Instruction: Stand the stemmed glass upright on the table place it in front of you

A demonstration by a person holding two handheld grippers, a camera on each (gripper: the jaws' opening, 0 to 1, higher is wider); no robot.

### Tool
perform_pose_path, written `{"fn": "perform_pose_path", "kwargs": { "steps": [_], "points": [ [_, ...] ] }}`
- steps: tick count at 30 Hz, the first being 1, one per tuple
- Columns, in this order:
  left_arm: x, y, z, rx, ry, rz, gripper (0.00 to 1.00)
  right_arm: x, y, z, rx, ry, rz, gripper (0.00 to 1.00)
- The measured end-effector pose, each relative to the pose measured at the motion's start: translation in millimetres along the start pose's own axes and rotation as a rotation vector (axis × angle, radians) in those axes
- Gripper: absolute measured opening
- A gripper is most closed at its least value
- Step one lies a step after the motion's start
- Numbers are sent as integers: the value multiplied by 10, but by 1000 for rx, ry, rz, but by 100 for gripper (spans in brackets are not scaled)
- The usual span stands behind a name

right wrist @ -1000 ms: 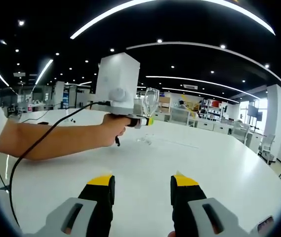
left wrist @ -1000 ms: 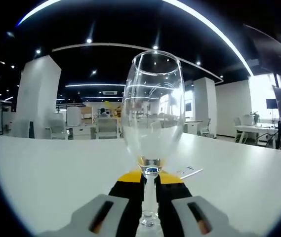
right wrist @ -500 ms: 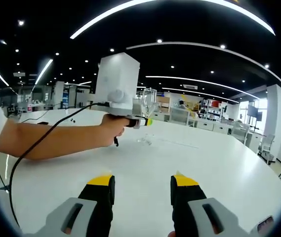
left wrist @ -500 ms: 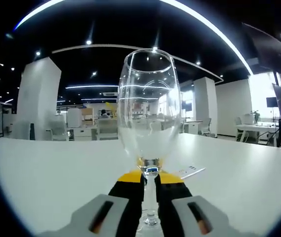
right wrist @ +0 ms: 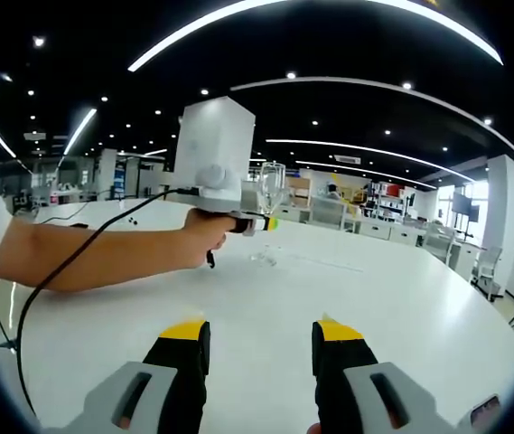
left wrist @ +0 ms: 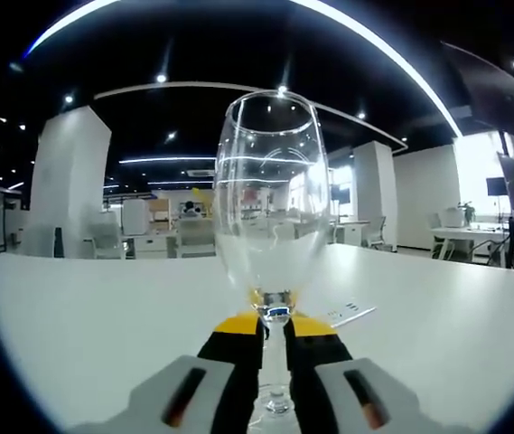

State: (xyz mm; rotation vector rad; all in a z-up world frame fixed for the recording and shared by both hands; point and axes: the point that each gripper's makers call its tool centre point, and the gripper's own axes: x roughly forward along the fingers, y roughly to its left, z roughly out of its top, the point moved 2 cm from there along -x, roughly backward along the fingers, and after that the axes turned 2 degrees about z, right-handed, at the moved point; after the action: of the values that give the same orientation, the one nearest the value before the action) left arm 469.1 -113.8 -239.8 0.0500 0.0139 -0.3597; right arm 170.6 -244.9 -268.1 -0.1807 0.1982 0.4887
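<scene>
**Stemmed glass upright, its stem pinched by the left gripper**

In the left gripper view, the left gripper [left wrist: 275,330] has its two black jaws with yellow tips drawn in narrow around the thin stem of the stemmed glass [left wrist: 272,212]. The glass stands upright between them: its clear bowl rises directly above the yellow tips and its round foot shows low down between the jaws, at the surface of the white table [left wrist: 85,316]. Whether the foot rests fully on the table cannot be told. A small white strip-shaped object [left wrist: 347,314] lies flat on the table just right of the jaws, a little beyond them.

In the right gripper view, the right gripper [right wrist: 261,339] hangs over the white table [right wrist: 401,307] with its jaws spread wide and nothing between them. Well ahead of it, the left gripper [right wrist: 266,222] reaches in from the left, held by a hand [right wrist: 204,233] on a bare forearm, a black cable [right wrist: 67,262] trailing from it. The stemmed glass [right wrist: 272,190] stands upright at that gripper's tip, bowl above the jaws and foot down near the tabletop, far from the right gripper's own jaws.
</scene>
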Motion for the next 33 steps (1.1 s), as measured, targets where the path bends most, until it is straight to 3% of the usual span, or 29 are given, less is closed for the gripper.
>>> {"fn": "perform_pose_path", "kwargs": {
  "steps": [10, 33],
  "points": [
    [-68, -1, 92, 45, -22, -12, 19, 1, 2, -1, -2, 2, -2, 48],
    [-214, 26, -145, -26, 63, -53, 33, 3, -9, -14, 1, 2, -5, 48]
  ]
}}
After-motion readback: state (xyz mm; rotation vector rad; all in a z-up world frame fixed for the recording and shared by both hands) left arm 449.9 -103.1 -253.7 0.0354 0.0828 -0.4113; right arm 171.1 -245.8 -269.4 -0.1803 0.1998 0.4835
